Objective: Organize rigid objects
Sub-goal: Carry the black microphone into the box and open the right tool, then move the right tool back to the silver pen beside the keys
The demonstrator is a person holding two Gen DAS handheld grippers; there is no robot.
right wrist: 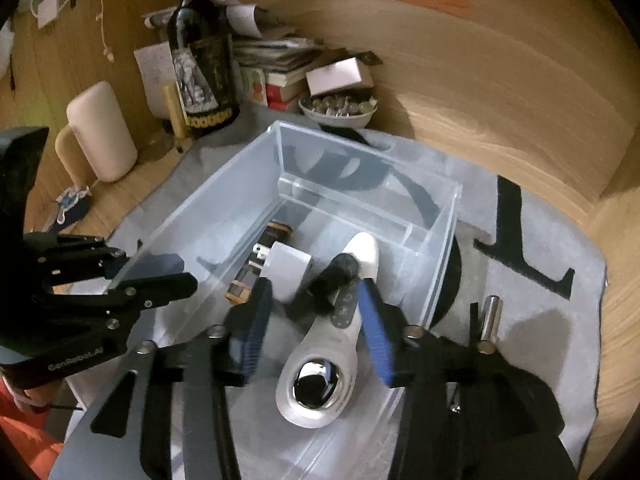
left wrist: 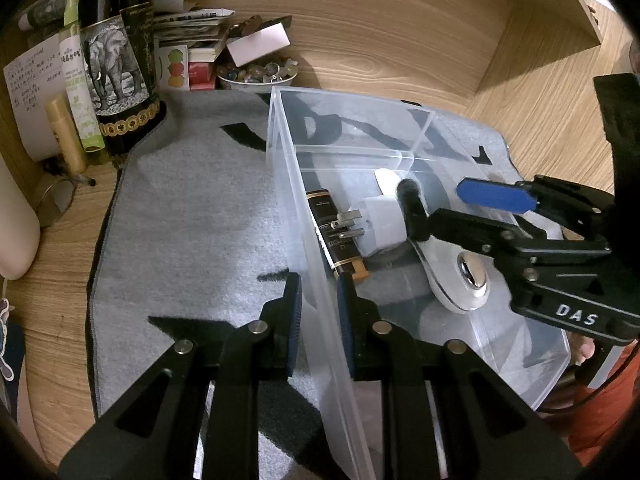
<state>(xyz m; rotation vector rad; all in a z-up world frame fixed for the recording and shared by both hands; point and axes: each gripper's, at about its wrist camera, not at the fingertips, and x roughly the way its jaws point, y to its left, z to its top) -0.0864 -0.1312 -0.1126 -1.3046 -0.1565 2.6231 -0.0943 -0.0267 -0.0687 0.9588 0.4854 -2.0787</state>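
Bin: clear plastic bin (left wrist: 280, 168) (right wrist: 224, 208) stands on the mat, open-topped, with a low divider across its far end.
Bench: light wood-grain bench (left wrist: 400, 32) (right wrist: 500, 92) with a wooden wall behind it, paper notes stuck on the wall.
Mat: grey felt mat (left wrist: 192, 208) (right wrist: 532, 320) with large black letters, spread under the bin.
Clutter: dark bottle (left wrist: 120, 60) (right wrist: 202, 76) with an elephant label, stacked books (left wrist: 196, 36) and a bowl of pebbles (left wrist: 260, 74) (right wrist: 340, 110) at the back left corner.
White tool: white handled tool (left wrist: 452, 280) (right wrist: 320, 380) with a shiny chrome oval, lying in the bin between the right fingers.
Plug adapter: white plug adapter (left wrist: 376, 224) (right wrist: 288, 272), prongs toward the left wall, beside a black-and-gold lighter (left wrist: 336, 236) (right wrist: 244, 284).
Left gripper: left gripper (left wrist: 318, 320) (right wrist: 160, 270) has its fingers nearly closed, pinching the bin's left wall.
Right gripper: right gripper (left wrist: 436, 196) (right wrist: 312, 320) has its fingers partly spread, astride the white tool; pads not pressing it.
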